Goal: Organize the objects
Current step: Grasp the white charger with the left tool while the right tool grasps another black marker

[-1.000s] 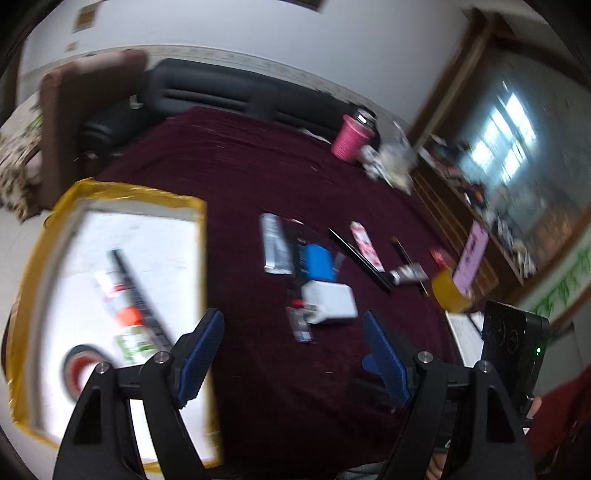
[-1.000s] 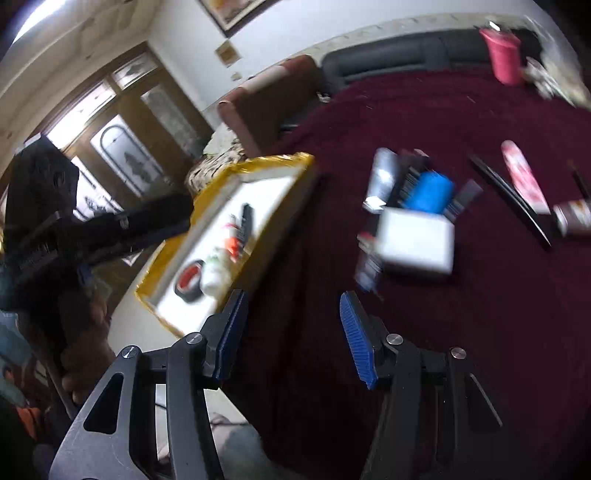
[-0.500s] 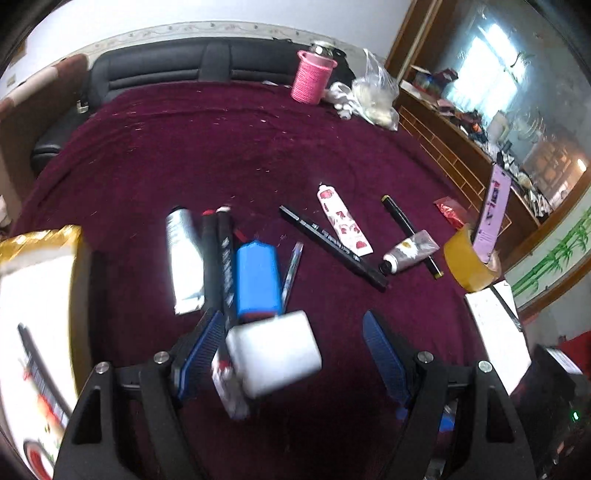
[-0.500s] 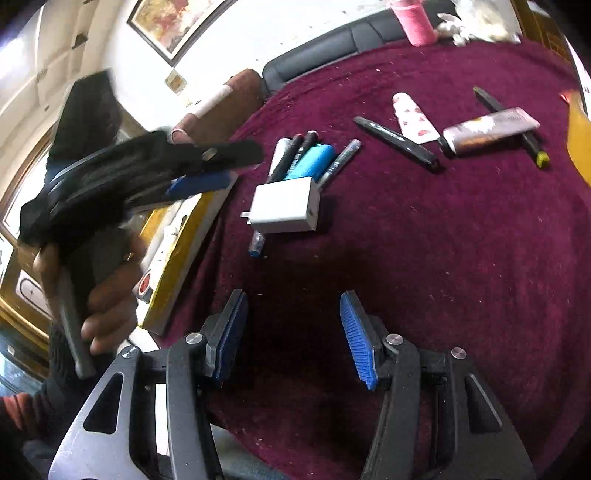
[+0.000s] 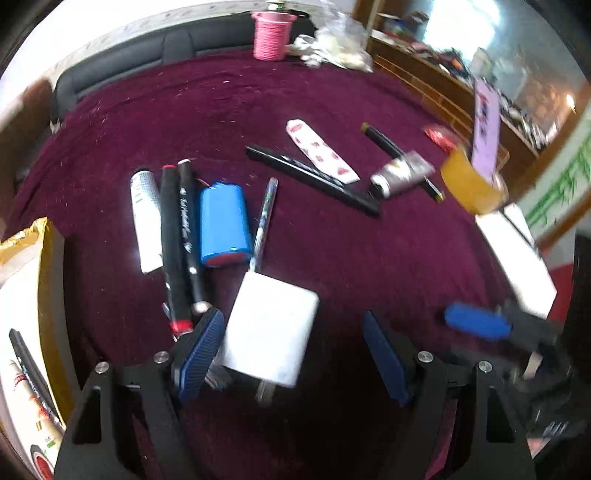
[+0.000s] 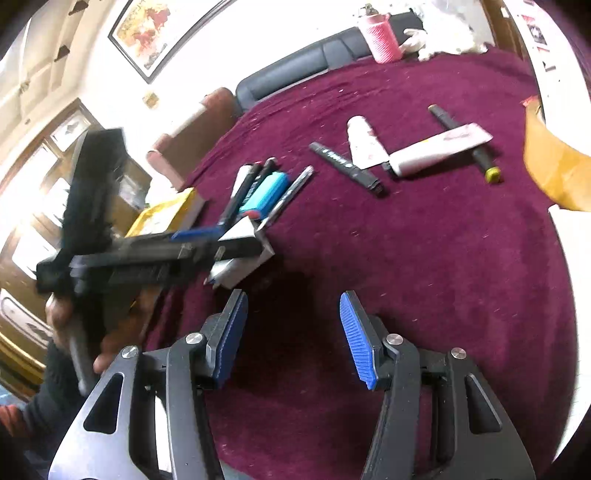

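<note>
A white charger block (image 5: 269, 332) lies on the maroon cloth (image 5: 369, 258), and my left gripper (image 5: 291, 350) hangs open over it. The block sits between the jaws, close against the left pad, with a wide gap to the right pad. Beyond it lie a blue battery pack (image 5: 223, 225), two black markers (image 5: 177, 240), a white tube (image 5: 146, 218) and a pen (image 5: 264, 221). My right gripper (image 6: 293, 332) stands open over bare cloth with nothing between its fingers. In the right wrist view a hand (image 6: 70, 321) holds the left gripper down over the charger (image 6: 240, 266).
A gold-rimmed box (image 5: 48, 295) holding pens and a tape roll sits at the left table edge. Farther out lie a long black marker (image 5: 314, 179), a strawberry-print tube (image 5: 321, 151), a silver tube (image 5: 402, 173) and yellow tape (image 5: 469, 184). A pink cup (image 5: 271, 35) stands at the back.
My left gripper swung from above the gold-rimmed box to the pile and sank, so the white charger now lies between its jaws. The right gripper swung right along the table, still open.
</note>
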